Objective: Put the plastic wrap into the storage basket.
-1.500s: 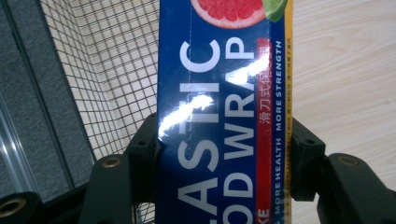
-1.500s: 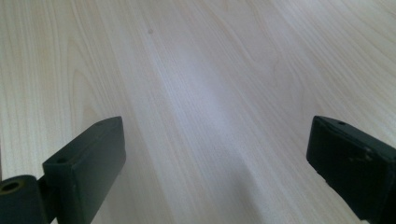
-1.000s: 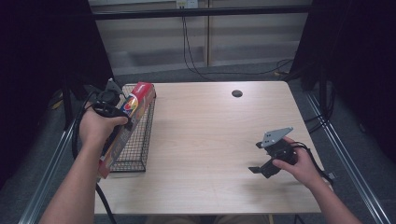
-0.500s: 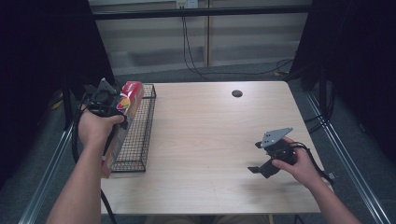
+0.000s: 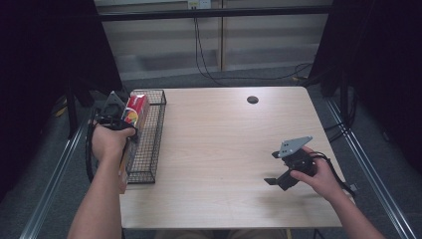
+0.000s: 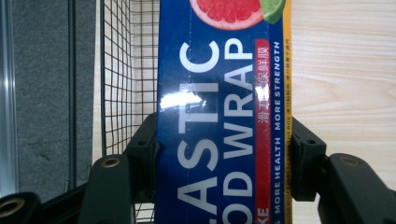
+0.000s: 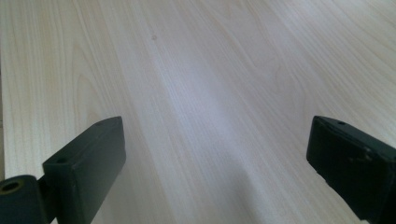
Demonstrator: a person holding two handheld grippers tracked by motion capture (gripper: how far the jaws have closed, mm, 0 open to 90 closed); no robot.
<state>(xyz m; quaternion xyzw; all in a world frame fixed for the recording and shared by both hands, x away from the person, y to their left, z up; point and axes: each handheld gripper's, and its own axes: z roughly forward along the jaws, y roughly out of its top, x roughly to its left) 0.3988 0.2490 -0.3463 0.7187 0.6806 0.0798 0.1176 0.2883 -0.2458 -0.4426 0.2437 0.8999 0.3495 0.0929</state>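
Left hand-held gripper (image 5: 124, 130) is clamped on the plastic wrap box (image 6: 222, 116), jaws pressing both long sides in the left gripper view. We see the box at the far-left corner of the surface (image 5: 224, 149), held over the wire basket (image 5: 152, 134), one end up toward the far side. Whether its low end touches the basket floor we cannot tell. Right hand-held gripper (image 7: 215, 163) rests near-right on the surface, jaws wide apart, nothing between them.

We judge the step to be handling the box at the basket. To do it well we would keep the squeeze firm, since the glossy carton could slip; keep the box parallel to the basket's long walls so the corners clear the wire rim; move it slowly. The right hand-held gripper should stay well apart.
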